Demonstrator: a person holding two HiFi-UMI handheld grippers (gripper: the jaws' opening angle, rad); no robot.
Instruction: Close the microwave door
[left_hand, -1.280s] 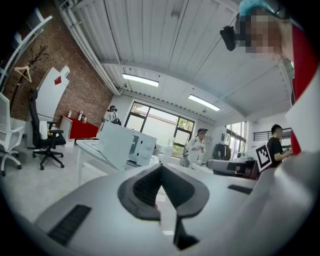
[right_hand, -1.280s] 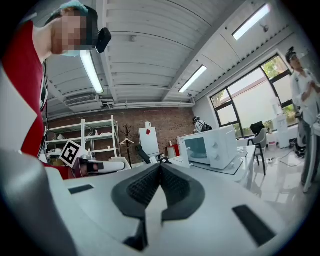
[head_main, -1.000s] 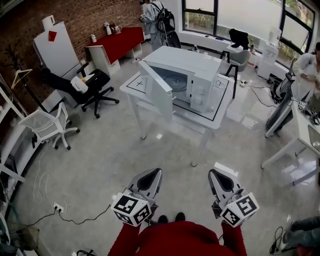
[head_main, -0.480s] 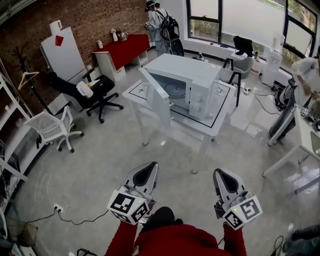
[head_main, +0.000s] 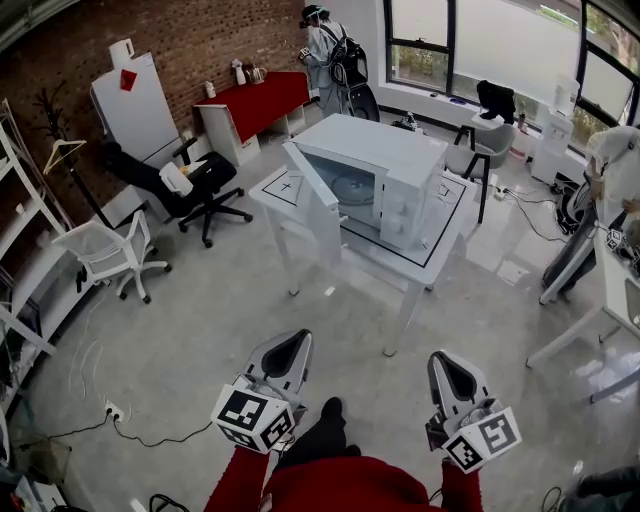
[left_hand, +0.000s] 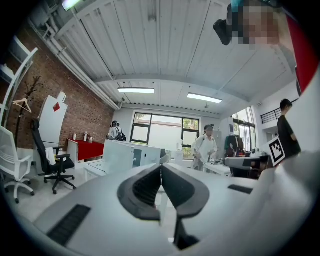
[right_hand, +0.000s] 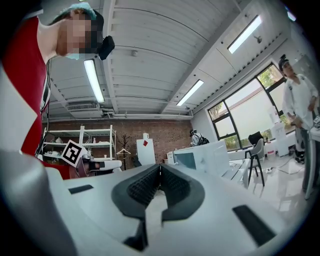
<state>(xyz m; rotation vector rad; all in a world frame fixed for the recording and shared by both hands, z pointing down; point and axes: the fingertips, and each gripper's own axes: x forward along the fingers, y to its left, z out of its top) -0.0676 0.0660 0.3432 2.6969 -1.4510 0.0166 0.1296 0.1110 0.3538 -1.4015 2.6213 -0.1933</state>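
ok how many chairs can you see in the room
3: a black office chair left of the white table, a white chair nearer the left wall, and a grey chair by the windows. More may be hidden out of frame.

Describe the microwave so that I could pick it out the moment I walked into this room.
From the brick wall, look to the middle of the floor, where a white table with a black outline on its top stands by itself. The microwave is the big white box sitting on it, set apart by its door, which stands swung wide open.
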